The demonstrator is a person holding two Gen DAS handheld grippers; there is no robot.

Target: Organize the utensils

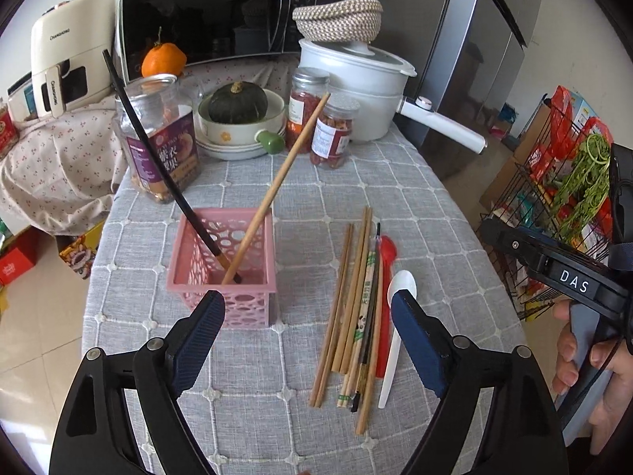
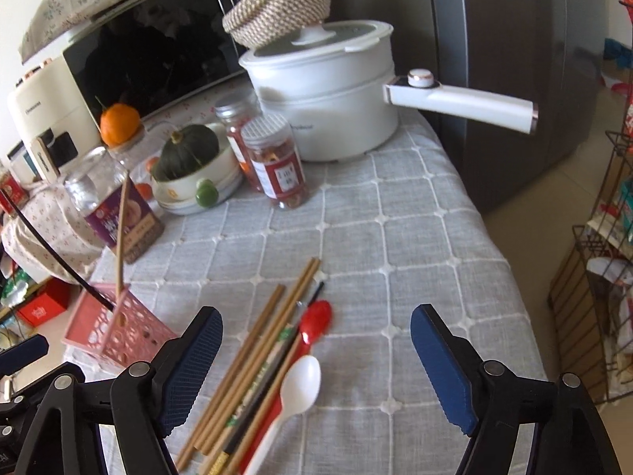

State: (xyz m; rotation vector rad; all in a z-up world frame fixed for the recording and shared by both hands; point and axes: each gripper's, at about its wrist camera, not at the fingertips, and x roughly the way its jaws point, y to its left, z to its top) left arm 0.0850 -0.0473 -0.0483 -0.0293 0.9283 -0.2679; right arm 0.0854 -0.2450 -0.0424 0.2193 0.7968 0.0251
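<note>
Blue-padded jaws of left gripper (image 1: 308, 310), right gripper (image 2: 316, 326) wide, empty.

Tablecloth (image 1: 300, 198): grey, white grid stitching, covering the table.
Electric pot (image 2: 328, 95): white, lidded, long handle sticking out rightward past the table edge.
Woven basket (image 1: 338, 18): sitting tilted on the pot lid.
Microwave (image 1: 205, 16): black door, standing behind, floral cloth lying on top.
Squash (image 1: 237, 103): dark green, resting in a cream bowl (image 1: 241, 128).
Jars: two red-filled (image 2: 277, 162), one purple-labelled (image 1: 162, 150).
Orange (image 1: 163, 59): sitting on a jar lid.
Fridge (image 1: 478, 51): grey, standing right.
</note>
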